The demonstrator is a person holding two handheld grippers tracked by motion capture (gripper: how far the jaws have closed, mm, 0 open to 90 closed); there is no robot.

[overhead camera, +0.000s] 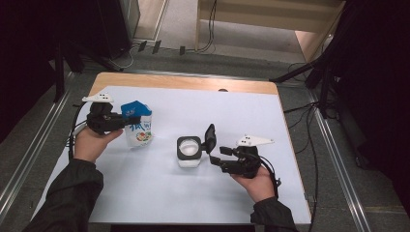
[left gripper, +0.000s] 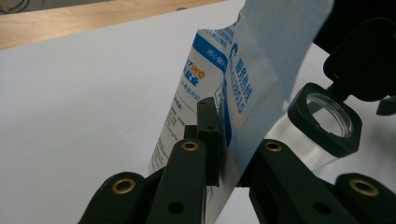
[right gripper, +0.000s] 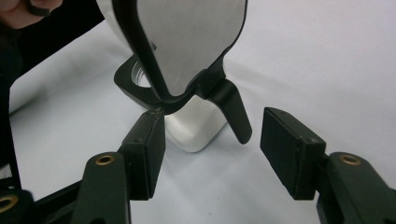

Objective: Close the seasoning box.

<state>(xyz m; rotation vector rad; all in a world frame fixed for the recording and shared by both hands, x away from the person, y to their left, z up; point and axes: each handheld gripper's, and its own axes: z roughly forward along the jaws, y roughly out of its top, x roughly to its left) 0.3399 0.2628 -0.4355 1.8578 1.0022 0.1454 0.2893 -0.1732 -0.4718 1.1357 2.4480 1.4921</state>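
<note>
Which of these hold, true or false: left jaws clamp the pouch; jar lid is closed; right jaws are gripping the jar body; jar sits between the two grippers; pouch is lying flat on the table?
1. The left gripper has its jaws clamped on the blue-and-white pouch. True.
2. The lid of the jar is closed. False: it stands flipped open on its hinge, the mouth uncovered.
3. The right gripper grips the jar body. False: its jaws stand apart with a gap on either side of the lid's tab, pressing on nothing.
4. The jar sits between the two grippers in the high view. True.
5. The pouch lies flat on the white sheet. False: it is held upright.
</note>
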